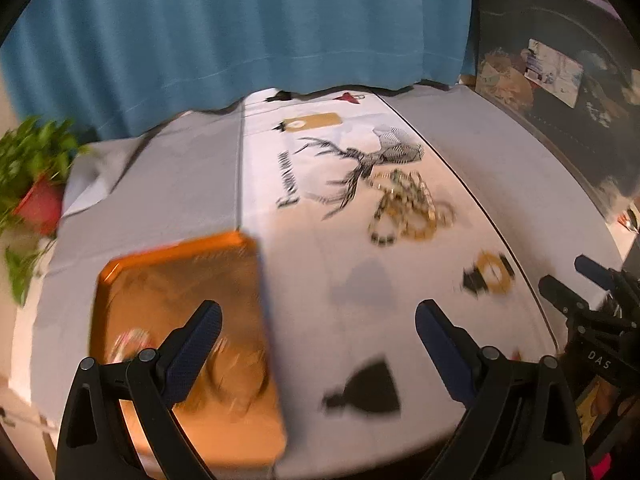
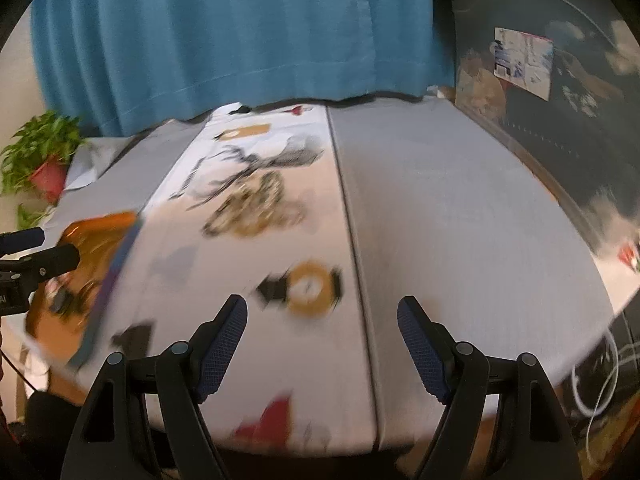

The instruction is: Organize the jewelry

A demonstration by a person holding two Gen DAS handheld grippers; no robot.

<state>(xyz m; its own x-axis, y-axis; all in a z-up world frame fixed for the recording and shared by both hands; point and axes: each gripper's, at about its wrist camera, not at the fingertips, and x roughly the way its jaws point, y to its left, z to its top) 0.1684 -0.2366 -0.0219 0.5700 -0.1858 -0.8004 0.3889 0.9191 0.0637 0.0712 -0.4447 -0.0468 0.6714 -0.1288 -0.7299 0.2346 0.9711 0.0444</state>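
A tangled pile of gold and dark bead jewelry (image 1: 410, 208) lies on the white printed cloth (image 1: 320, 264), also in the right wrist view (image 2: 254, 208). An orange tray (image 1: 168, 280) sits left of it, with blurred jewelry pieces (image 1: 128, 344) inside; it also shows in the right wrist view (image 2: 92, 248). My left gripper (image 1: 318, 320) is open and empty, above the cloth beside the tray's right edge. My right gripper (image 2: 322, 316) is open and empty, above the cloth's front part. Both views are motion-blurred.
A potted green plant in a red pot (image 1: 36, 184) stands at the far left. A blue curtain (image 1: 240, 32) hangs behind the table. Dark furniture with stickers (image 1: 560, 80) is at the right. The right gripper's body (image 1: 592, 304) appears at the left view's right edge.
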